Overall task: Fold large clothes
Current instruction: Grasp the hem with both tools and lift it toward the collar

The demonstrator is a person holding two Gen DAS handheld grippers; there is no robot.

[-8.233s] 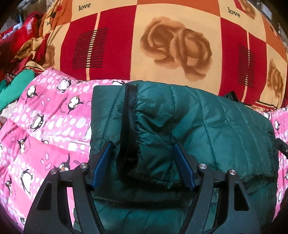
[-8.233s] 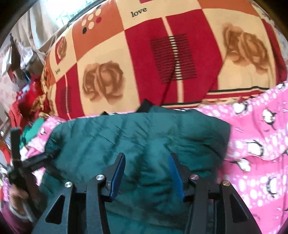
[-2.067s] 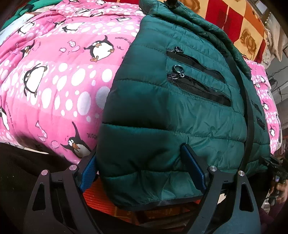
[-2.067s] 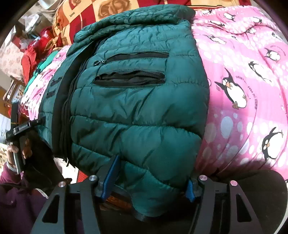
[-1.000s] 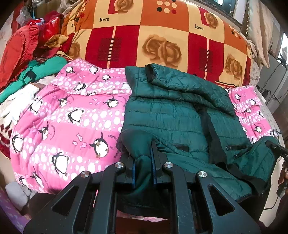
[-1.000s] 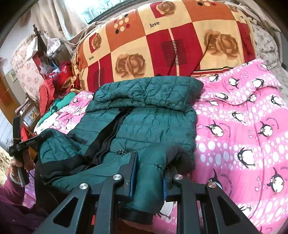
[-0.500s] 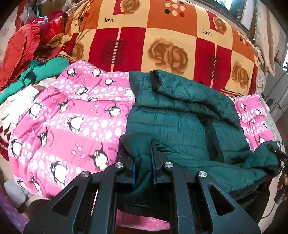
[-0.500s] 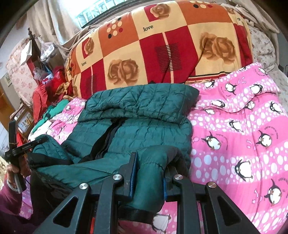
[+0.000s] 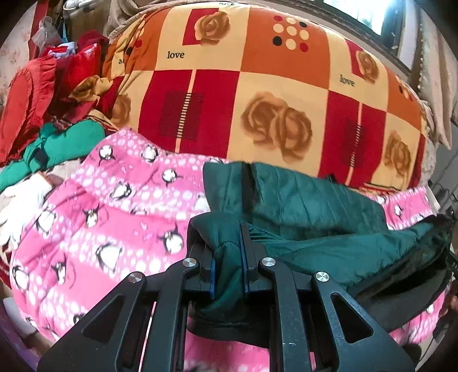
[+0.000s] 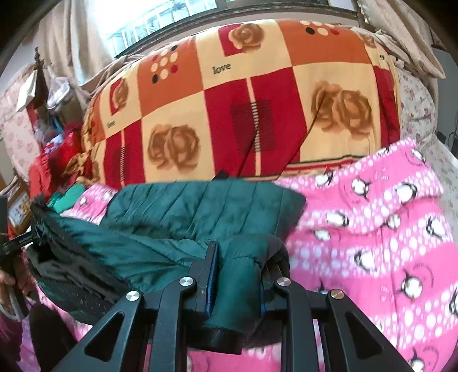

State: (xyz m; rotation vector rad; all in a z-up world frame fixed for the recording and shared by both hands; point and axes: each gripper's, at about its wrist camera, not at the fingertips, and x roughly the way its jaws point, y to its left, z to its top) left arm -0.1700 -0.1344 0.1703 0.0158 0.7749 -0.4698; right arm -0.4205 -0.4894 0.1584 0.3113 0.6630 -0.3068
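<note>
A dark green quilted puffer jacket (image 9: 309,206) lies on a pink penguin-print blanket (image 9: 108,217), its far half folded flat near the pillow. My left gripper (image 9: 227,257) is shut on the jacket's near left hem corner, held lifted above the bed. My right gripper (image 10: 237,271) is shut on the near right hem corner of the jacket (image 10: 200,211), lifted the same way. The hem hangs in a sag between the two grippers, showing the black lining (image 10: 71,280). The jacket's lower front is hidden under the raised hem.
A big red, orange and cream checked rose quilt (image 9: 257,94) is piled at the back. Red and green clothes (image 9: 51,120) are heaped at the far left. A person's hand (image 10: 8,274) holds the other gripper at the left edge. A window (image 10: 160,14) is behind.
Both grippers have carried the jacket's near hem up and forward toward the pillow, so the lower half now covers much of the jacket's front; the checked quilt looms larger.
</note>
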